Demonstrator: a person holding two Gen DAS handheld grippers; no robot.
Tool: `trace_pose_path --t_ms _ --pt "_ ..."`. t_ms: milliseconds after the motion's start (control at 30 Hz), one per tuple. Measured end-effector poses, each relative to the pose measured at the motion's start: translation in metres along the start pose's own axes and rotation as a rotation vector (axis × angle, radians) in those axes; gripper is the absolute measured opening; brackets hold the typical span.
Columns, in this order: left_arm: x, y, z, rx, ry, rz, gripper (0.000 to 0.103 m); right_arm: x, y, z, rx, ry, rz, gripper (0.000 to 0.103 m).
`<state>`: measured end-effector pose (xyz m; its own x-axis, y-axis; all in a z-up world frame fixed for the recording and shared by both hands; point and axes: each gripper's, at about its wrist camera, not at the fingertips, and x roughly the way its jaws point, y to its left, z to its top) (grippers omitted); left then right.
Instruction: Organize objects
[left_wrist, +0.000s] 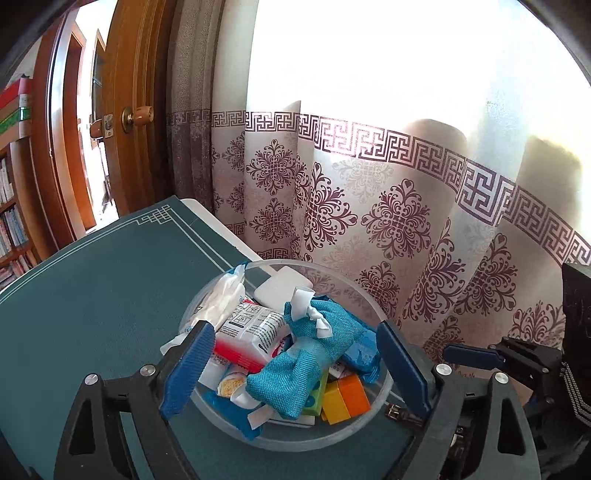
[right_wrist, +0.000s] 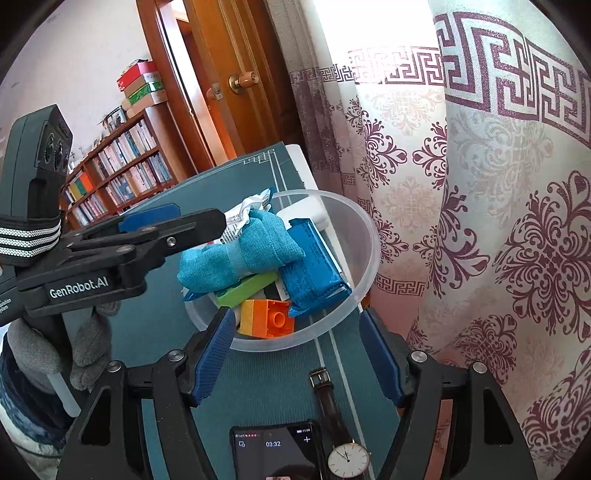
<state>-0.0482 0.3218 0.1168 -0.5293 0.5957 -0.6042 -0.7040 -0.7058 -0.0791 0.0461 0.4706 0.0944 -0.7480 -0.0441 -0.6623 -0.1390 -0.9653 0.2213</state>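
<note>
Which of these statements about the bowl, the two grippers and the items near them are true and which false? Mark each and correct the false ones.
1. The clear bowl holds a teal cloth pouch. True.
2. The wristwatch lies inside the bowl. False: it lies on the green mat, beside the phone.
3. The left gripper has its jaws open over the bowl. True.
4. The right gripper is shut on the orange block. False: its jaws are open and hold nothing.
</note>
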Motion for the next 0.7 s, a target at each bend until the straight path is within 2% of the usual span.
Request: trace_pose_path --t_ms 67,133,367,567,700 --pt "-0.011 0.004 -0.003 -0.005 -0.022 0.037 0.096 -0.001 0.001 -0.003 -0.001 0.007 -0.002 0.075" --pt "-0.022 0.008 -0.007 -0.016 -0.036 0.077 0.103 -0.003 0.003 -0.005 0.0 0.011 -0.005 0.078" --pt "-0.044 0.012 -0.027 -0.007 -0.041 0.203 0.103 -0.007 0.011 -0.009 -0.006 0.016 -0.032 0.097" --pt "-0.058 0.017 -0.037 -0.06 -0.049 0.253 0.103 -0.009 0.021 -0.012 -0.025 0.025 -0.051 0.099" --pt "-0.063 0.014 -0.04 -0.05 -0.049 0.293 0.103 -0.007 0.028 -0.012 -0.048 0.03 -0.062 0.099"
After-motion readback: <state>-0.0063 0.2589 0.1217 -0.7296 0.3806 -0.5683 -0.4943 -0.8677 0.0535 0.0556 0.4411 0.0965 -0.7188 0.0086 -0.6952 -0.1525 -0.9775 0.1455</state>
